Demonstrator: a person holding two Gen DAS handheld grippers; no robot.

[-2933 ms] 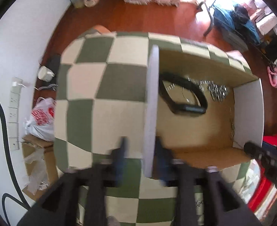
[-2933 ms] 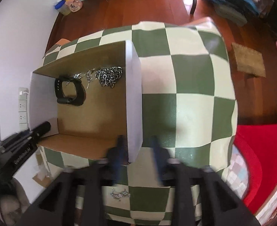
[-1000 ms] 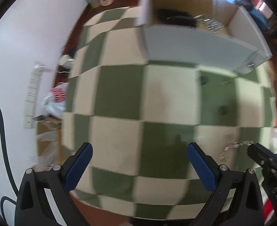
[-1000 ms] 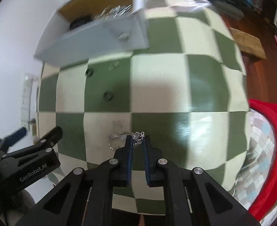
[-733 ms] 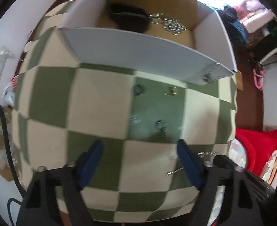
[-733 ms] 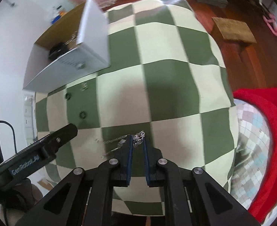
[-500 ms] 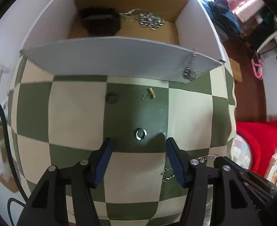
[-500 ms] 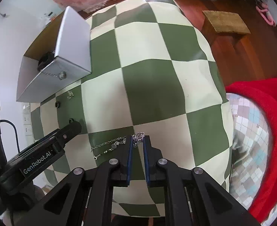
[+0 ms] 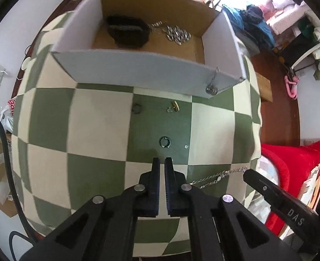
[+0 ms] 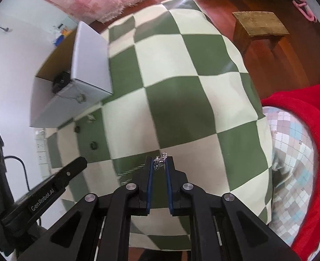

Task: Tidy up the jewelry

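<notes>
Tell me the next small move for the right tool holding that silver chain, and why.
Probably lift the right tool and carry the silver chain toward the open box: it is pinched at one end, the rest trails on the checkered cloth, and other chains already lie inside.

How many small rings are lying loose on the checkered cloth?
2: a dark ring near the box front, and a ring just ahead of the left gripper. Others may be hidden.

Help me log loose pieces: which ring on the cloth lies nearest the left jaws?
The silver open ring, just ahead of the left gripper; the dark ring lies farther, near the box.
</notes>
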